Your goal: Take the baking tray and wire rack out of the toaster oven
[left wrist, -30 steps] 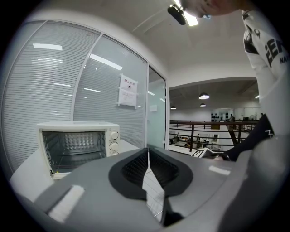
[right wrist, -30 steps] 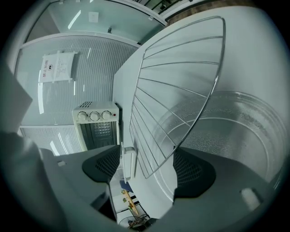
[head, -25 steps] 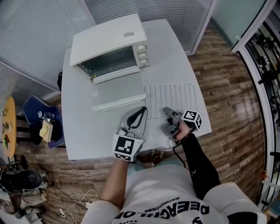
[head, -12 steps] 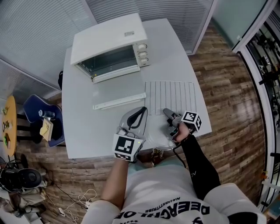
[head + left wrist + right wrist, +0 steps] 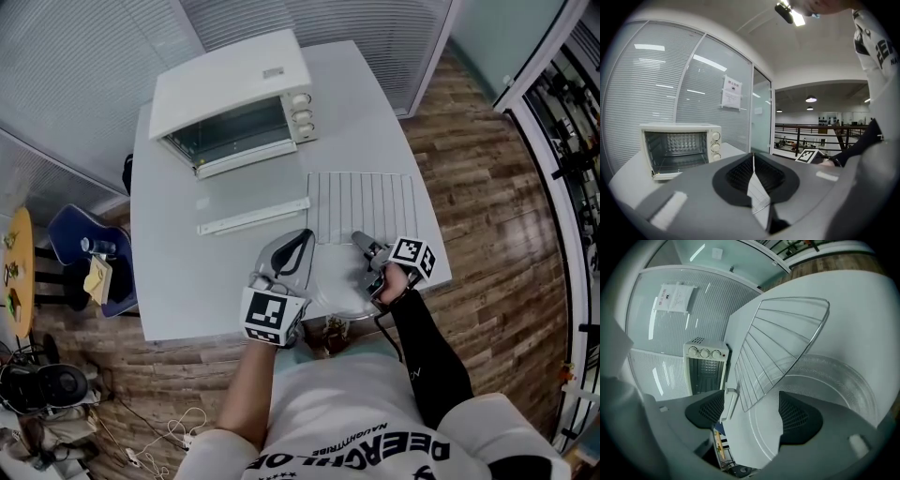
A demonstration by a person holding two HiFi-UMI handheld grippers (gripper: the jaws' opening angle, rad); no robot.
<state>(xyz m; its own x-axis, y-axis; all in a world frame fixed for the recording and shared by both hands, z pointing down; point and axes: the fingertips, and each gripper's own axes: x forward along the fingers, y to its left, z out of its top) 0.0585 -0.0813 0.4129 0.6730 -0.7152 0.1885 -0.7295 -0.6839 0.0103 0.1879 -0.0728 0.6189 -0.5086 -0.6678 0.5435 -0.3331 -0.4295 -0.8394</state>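
The white toaster oven (image 5: 234,94) stands at the table's far left with its glass door folded down flat; its cavity (image 5: 677,147) looks empty. The wire rack (image 5: 361,206) lies flat on the table to the right of the door. My right gripper (image 5: 364,242) is open at the rack's near edge, and a near corner of the rack (image 5: 783,338) shows between its pads (image 5: 799,416). My left gripper (image 5: 305,234) is shut on nothing, just left of the rack, pointing at the oven. I cannot pick out a baking tray.
The door's white handle bar (image 5: 253,217) lies across the table in front of the oven. A clear round dish (image 5: 834,394) sits by the near table edge under my right gripper. A blue chair (image 5: 89,253) stands left of the table (image 5: 187,309).
The rack lies a touch farther from me than a second ago. Both grippers have barely moved.
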